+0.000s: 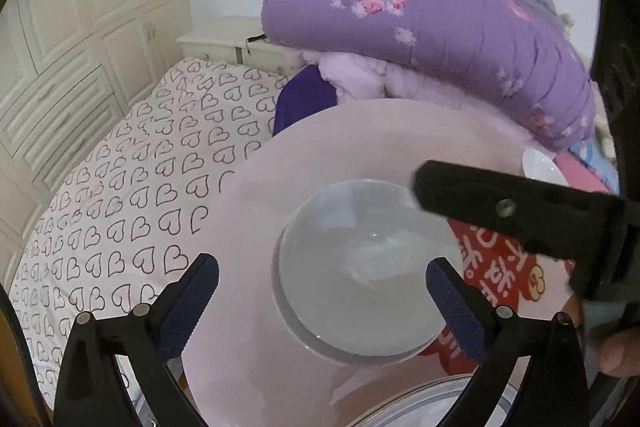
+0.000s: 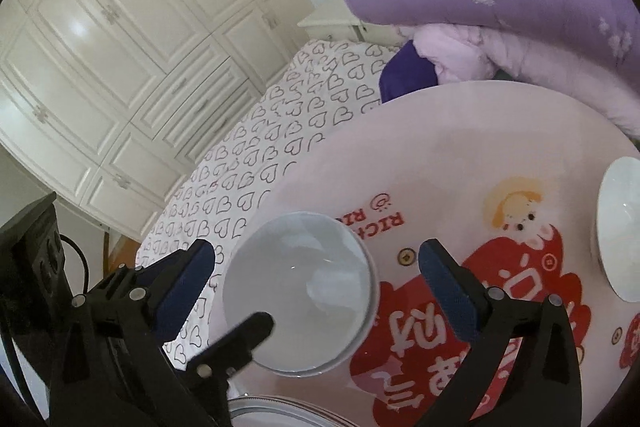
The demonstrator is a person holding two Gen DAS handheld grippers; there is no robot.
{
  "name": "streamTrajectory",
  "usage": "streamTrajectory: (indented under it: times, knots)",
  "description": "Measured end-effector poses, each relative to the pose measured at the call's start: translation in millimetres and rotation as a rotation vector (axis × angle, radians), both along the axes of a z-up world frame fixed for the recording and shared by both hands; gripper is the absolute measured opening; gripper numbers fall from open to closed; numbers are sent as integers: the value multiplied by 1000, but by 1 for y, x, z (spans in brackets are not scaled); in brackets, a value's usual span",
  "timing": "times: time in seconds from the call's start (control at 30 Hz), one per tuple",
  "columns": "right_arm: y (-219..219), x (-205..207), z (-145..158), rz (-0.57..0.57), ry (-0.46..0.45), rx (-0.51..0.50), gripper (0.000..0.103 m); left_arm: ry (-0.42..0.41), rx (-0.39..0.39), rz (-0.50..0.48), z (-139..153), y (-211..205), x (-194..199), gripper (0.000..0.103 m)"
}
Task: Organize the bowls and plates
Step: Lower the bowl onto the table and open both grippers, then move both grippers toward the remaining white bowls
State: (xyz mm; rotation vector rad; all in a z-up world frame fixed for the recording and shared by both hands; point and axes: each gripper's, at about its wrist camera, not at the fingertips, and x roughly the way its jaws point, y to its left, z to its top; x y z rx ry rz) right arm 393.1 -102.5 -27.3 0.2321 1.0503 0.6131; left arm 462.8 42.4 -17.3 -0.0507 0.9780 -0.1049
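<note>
Bowl [image 1: 360, 275], pale grey-white, upright on round pink table [image 1: 360, 139], near its 7 o'clock edge in the right wrist view.
Left gripper [image 1: 322, 281]: jaws wide, straddling the bowl, pads clear of it.
Right gripper [image 2: 316, 273]: jaws wide, nothing held, bowl between them.
Second white bowl [image 2: 620, 227] at 3 o'clock.
Rimmed plate [image 2: 272, 413] at 6 o'clock.
Heart-print sheet [image 1: 132, 195] at 9 o'clock; purple quilt [image 1: 432, 23] at 12.

We saw a round pink table [image 2: 460, 131] standing on the bed [image 2: 248, 163]. On it sat a clear bowl [image 2: 300, 291], a white bowl [image 2: 620, 231] and a rimmed plate [image 2: 272, 415].
</note>
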Motion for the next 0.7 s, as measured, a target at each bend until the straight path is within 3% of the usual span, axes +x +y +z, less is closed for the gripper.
streamTrajectory:
  times: [0.37,0.57,0.7]
  knots:
    - [-29,-6,-4,-48,29,23,103,-17,-27,62,17,-5,-8,102]
    - [-43,-20,7,-96,-65,-103,103,-30,-50,66,26,-7,-22,102]
    - [-64,-27,10,-131,-63,-43,103,-32,-64,59,30,-16,-29,102]
